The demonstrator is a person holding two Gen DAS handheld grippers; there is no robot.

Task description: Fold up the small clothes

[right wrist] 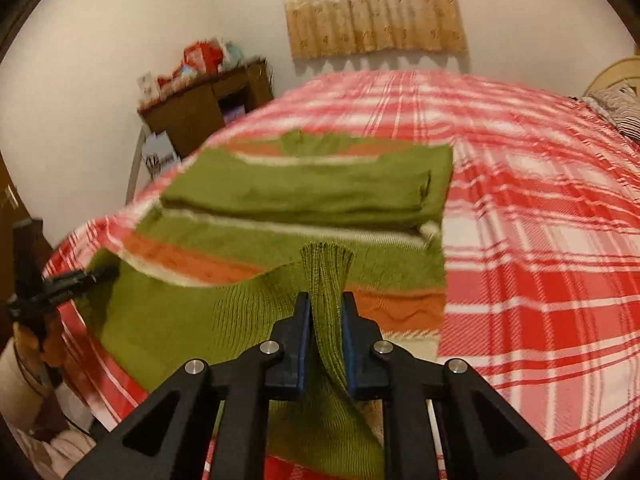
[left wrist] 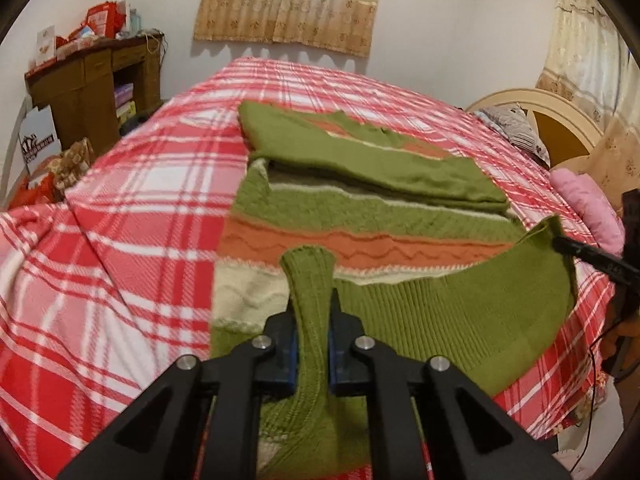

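A green knit sweater [left wrist: 360,208] with orange and cream stripes lies on the red plaid bed [left wrist: 132,200], its sleeves folded across the chest. My left gripper [left wrist: 312,304] is shut on one corner of the ribbed green hem and holds it raised. My right gripper [right wrist: 326,300] is shut on the other hem corner, also raised above the sweater [right wrist: 304,188]. The hem stretches between them over the lower body. The right gripper shows at the right edge of the left wrist view [left wrist: 560,242], and the left gripper at the left edge of the right wrist view [right wrist: 106,272].
A wooden desk [left wrist: 88,76] piled with red boxes stands beyond the bed's far left corner. A cream headboard [left wrist: 560,120] and pillows [left wrist: 588,200] lie to the right. Curtains [left wrist: 288,0] hang on the far wall. Plaid bed cover [right wrist: 540,220] surrounds the sweater.
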